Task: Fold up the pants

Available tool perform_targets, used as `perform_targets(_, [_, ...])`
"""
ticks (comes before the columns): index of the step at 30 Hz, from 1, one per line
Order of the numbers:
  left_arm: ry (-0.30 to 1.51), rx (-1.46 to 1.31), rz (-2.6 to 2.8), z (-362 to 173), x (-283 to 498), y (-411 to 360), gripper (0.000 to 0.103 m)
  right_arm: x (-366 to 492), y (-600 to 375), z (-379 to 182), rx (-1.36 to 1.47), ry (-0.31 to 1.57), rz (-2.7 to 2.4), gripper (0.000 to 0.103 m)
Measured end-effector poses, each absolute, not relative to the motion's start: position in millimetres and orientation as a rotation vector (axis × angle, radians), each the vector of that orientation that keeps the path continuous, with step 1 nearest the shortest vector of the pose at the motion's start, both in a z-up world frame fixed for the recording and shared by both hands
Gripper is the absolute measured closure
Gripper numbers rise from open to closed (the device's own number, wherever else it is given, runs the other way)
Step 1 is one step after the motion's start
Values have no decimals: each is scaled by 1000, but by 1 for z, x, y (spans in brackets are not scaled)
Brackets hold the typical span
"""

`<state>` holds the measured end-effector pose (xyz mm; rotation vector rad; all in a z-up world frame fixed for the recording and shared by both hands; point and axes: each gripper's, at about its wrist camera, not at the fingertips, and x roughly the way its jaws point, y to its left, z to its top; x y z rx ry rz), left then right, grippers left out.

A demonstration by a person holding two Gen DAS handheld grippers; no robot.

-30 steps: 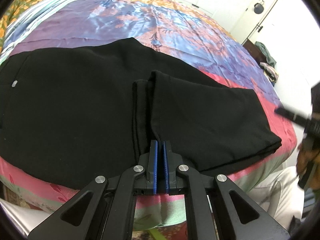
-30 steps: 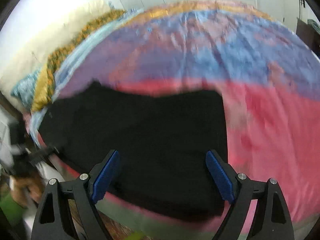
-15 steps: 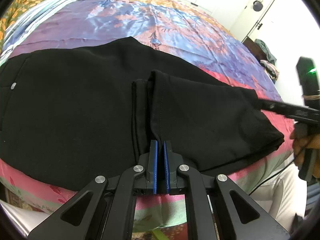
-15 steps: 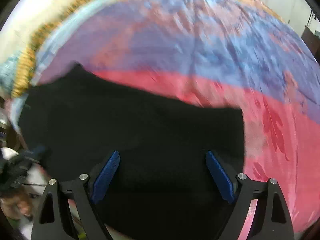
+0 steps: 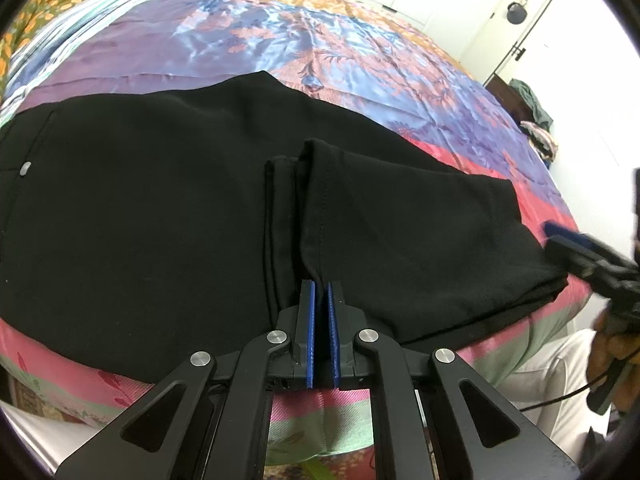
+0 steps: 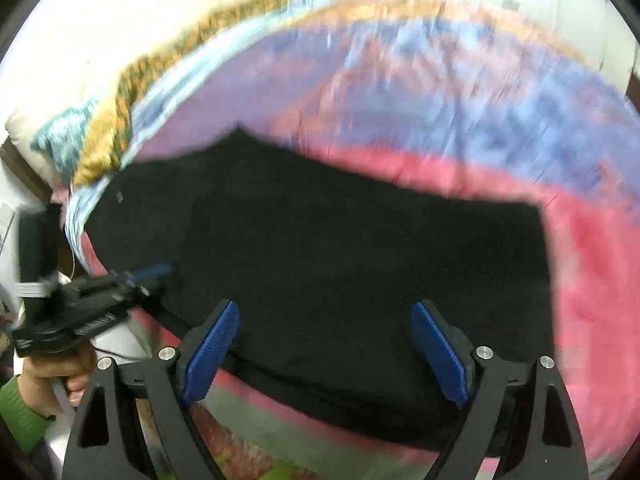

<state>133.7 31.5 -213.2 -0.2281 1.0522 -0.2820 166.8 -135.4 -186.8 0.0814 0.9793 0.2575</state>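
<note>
- Left wrist view: The black pants (image 5: 160,208) lie flat on the bed (image 5: 360,60), close to its near edge.
- The leg end is folded back over the rest of the pants, so the hem (image 5: 316,200) runs across the middle.
- The left claw (image 5: 321,312) has its two blue pads squeezed together on the near end of that hem. I think it holds the fold so it does not slip.
- The right claw (image 5: 568,240) shows at the right side of the pants, next to the folded corner.
- The bed has a shiny cover in purple, blue, orange and pink. Past the bed are white walls, a door (image 5: 520,24) and a pile of clothes (image 5: 536,116).
- Right wrist view: This picture is blurry. The right claw (image 6: 326,344) has its pads wide apart and holds nothing. It hangs over the near edge of the pants (image 6: 340,260), maybe ready to grab there.
- The left claw (image 6: 148,272) is at the left edge of the pants.
- Patterned bedding (image 6: 112,120) lies past the pants at the bed's far left side.
</note>
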Motion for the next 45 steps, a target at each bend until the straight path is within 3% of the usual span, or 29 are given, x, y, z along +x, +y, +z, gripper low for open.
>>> perform_targets(3, [1052, -225, -281, -213, 134, 31, 97, 146, -153, -184, 94, 914, 189, 15])
perform_targets(8, [1049, -231, -283, -213, 133, 31, 95, 144, -164, -228, 180, 1052, 169, 14])
perform_targets(10, [1044, -280, -305, -213, 133, 34, 89, 142, -165, -216, 165, 1023, 160, 14])
perform_targets(13, [1034, -383, -339, -208, 130, 40, 55, 138, -168, -188, 206, 910, 148, 14])
perform_targets(14, [1013, -396, -322, -200, 127, 42, 35, 131, -170, -175, 202, 849, 131, 14])
perform_targets(15, [986, -394, -298, -192, 123, 44, 23, 127, -170, -167, 198, 814, 117, 14])
perform_targets(17, [910, -405, -291, -175, 113, 51, 18, 113, -172, -153, 203, 734, 69, 5])
perform_targets(24, [821, -463, -161, -163, 98, 84, 16, 62, -184, -176, 268, 733, -50, 1])
perform_targets(45, [823, -329, 62, -177, 98, 101, 16, 70, -164, -201, 187, 800, 11, 1])
